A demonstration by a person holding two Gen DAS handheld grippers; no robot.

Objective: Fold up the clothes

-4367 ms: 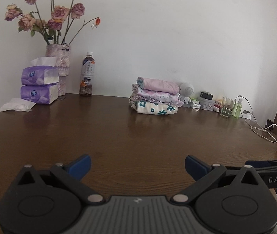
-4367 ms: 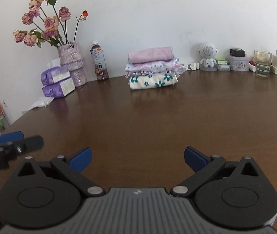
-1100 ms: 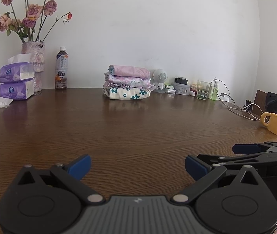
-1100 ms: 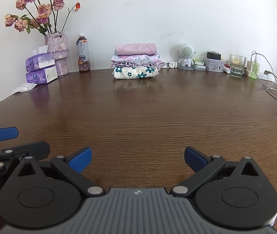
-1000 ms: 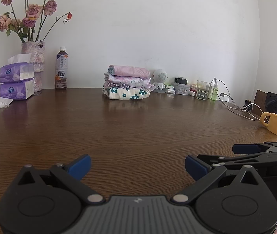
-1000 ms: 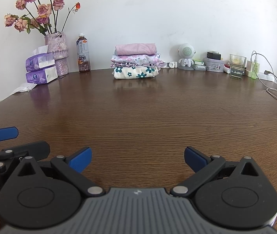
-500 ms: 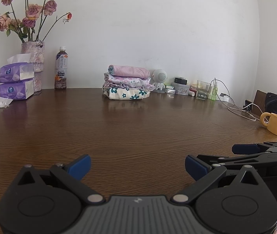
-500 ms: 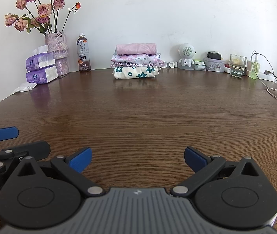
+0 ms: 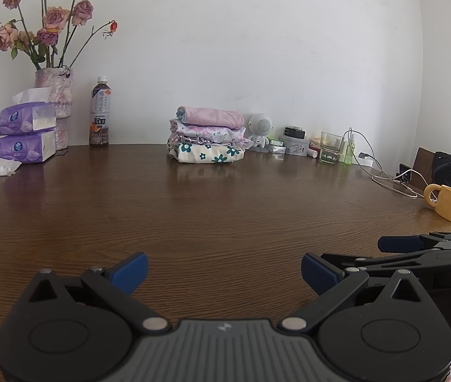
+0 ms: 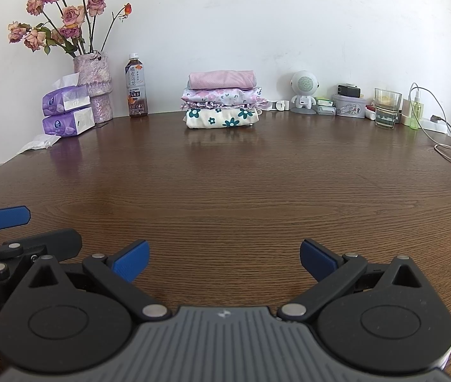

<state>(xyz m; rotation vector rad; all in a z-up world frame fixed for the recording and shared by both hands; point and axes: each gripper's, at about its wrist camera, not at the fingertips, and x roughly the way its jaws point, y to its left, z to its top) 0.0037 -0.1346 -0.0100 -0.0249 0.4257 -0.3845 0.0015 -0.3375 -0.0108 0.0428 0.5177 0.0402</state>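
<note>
Dark brown wood grain fills both views: a wooden table (image 9: 225, 210) stretches from the grippers to a white wall (image 9: 257, 47). The left gripper (image 9: 224, 265) hangs low over the near edge with its blue-padded fingers (image 9: 130, 267) spread wide and nothing between them. The right gripper (image 10: 223, 259) sits released in the same way, its blue pads (image 10: 317, 259) well apart over bare wood. From the left wrist view the right gripper shows at 3 o'clock, and from the right wrist view the left gripper shows at 9 o'clock, so the two are side by side.

Neither gripper touches the clothes. A stack of folded clothes (image 10: 222, 103) rests at 12 o'clock at the far side of the table, near the wall and well apart from both grippers: a plain pink piece on top, pale floral pieces with a frilled edge in the middle, and a cream piece with teal flowers at the bottom.

At 11 o'clock from the stack stands a tea bottle (image 10: 137, 90), then a vase of dried roses (image 10: 93, 86) with two purple tissue packs (image 10: 68, 114) stacked beside it and a loose tissue (image 10: 39, 143) lying on the wood. At 1 o'clock sit a small white robot-shaped speaker (image 10: 304, 92), a tin (image 10: 349, 105), a drinking glass (image 10: 387, 108), a green spray bottle (image 10: 415, 108) and a white cable (image 10: 448, 146). The left wrist view also shows a yellow mug (image 9: 446, 202) at 3 o'clock near the table's right edge.
</note>
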